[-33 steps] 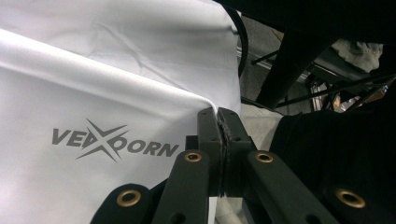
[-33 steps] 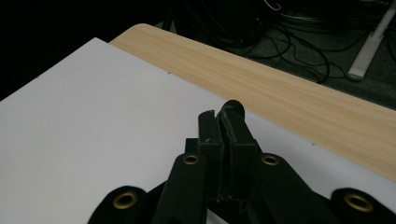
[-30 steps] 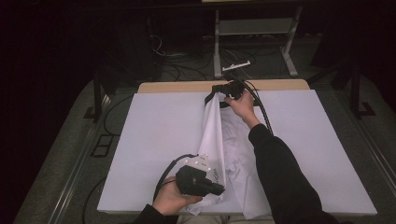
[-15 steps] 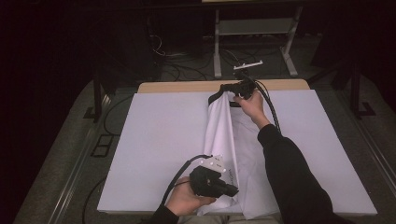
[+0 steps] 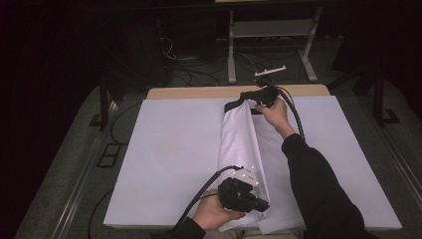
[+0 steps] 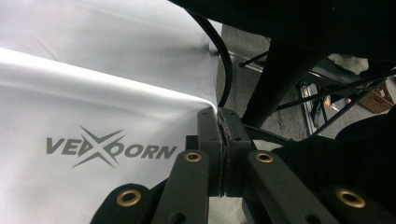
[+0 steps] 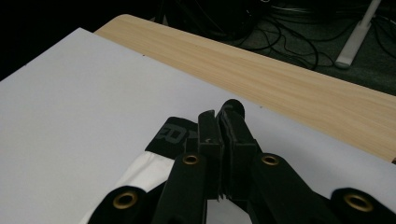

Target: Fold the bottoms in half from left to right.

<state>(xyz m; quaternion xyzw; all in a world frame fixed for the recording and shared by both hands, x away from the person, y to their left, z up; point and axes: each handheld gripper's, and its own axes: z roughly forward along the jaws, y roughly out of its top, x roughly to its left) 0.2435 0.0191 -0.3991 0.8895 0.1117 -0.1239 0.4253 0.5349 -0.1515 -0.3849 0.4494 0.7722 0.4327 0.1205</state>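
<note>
A: Where is the white garment (image 5: 244,144) lying?
B: Lengthwise on the white-covered table (image 5: 169,149), black waistband (image 7: 173,133) far.
A: The tools?
B: The left gripper (image 6: 219,122) is clamping its near edge; the right gripper (image 7: 219,119) is seemingly pinching the waistband, jaws together.

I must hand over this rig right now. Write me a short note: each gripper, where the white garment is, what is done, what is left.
Left gripper: shut on the white garment at the table's near edge.
Right gripper: shut on its black waistband at the far end.
Garment: stretched lengthwise on the white table cover, one side folded over.
Done: apparently one lengthwise fold.
Left: probably lay it flat, release, fold further.
</note>
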